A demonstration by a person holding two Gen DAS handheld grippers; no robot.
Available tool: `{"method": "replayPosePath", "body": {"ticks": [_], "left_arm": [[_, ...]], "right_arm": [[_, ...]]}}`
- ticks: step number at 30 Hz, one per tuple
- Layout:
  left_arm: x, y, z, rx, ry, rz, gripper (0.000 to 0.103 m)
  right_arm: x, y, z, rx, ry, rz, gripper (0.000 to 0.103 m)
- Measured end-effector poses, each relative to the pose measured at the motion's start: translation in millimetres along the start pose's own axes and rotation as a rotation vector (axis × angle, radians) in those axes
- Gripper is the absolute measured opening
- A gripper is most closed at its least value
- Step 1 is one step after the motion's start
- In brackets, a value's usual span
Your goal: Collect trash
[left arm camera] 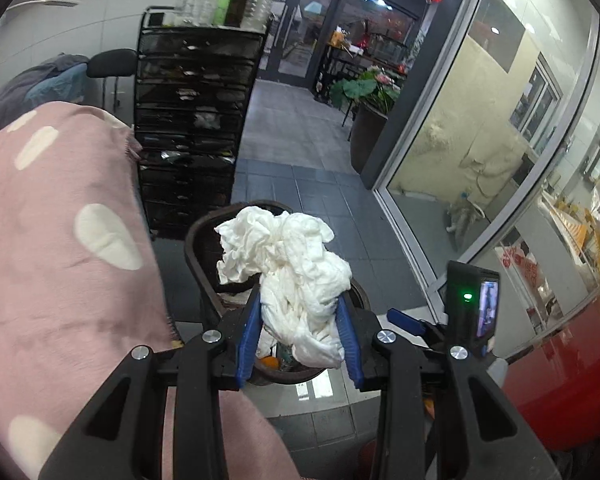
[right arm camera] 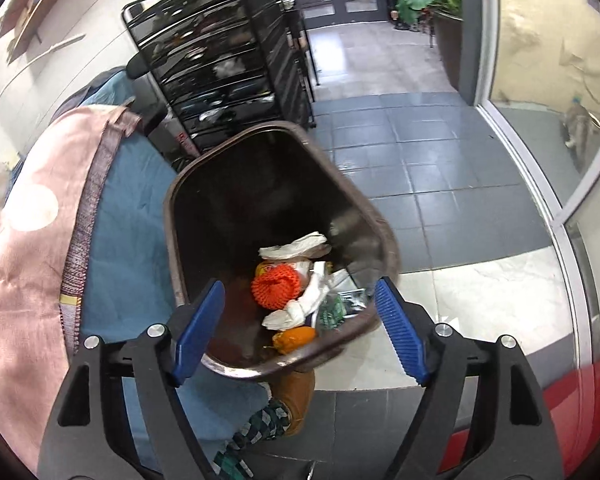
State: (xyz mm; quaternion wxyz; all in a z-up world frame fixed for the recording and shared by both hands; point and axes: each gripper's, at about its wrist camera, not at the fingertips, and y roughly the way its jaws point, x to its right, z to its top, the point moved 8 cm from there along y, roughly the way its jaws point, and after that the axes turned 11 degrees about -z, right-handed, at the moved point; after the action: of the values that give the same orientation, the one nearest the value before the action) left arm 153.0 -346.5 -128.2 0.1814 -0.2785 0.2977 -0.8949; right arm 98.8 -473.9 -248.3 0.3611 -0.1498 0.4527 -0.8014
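The left hand-held gripper [left arm camera: 300,316] clamps a crumpled white tissue wad [left arm camera: 288,256] above the dark brown plastic bin [right arm camera: 276,216], ready to drop; the right hand-held gripper [right arm camera: 300,320] hangs over it, jaws apart, empty.

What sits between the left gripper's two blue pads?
A crumpled white tissue wad, pinched by the left gripper above the brown trash bin. The left wrist view shows it.

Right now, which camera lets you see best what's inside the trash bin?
The right wrist view: it looks down into the open trash bin, showing paper and orange scraps. In the left wrist view, the white tissue wad held by the left gripper hides most of it.
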Motion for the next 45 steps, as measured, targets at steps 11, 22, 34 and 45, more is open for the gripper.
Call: {"method": "replayPosePath", "body": {"ticks": [11, 22, 34, 45], "left_arm": [[-10.3, 61.1, -2.7, -0.135, 0.003, 0.028, 0.037], [-6.3, 86.1, -9.8, -0.169, 0.048, 0.049, 0.084], [24.9, 0.0, 5.9, 0.053, 0.066, 0.045, 0.098], [-12.9, -137.3, -21.3, 0.315, -0.005, 0.287, 0.098]], "right_arm": [[27.7, 3.5, 1.4, -0.007, 0.033, -0.046, 0.079], [44.1, 11.2, -1.2, -0.027, 0.026, -0.102, 0.08], [25.2, -20.1, 11.7, 0.066, -0.002, -0.085, 0.08], [-75.0, -141.7, 20.6, 0.382, -0.182, 0.081, 0.095]]}}
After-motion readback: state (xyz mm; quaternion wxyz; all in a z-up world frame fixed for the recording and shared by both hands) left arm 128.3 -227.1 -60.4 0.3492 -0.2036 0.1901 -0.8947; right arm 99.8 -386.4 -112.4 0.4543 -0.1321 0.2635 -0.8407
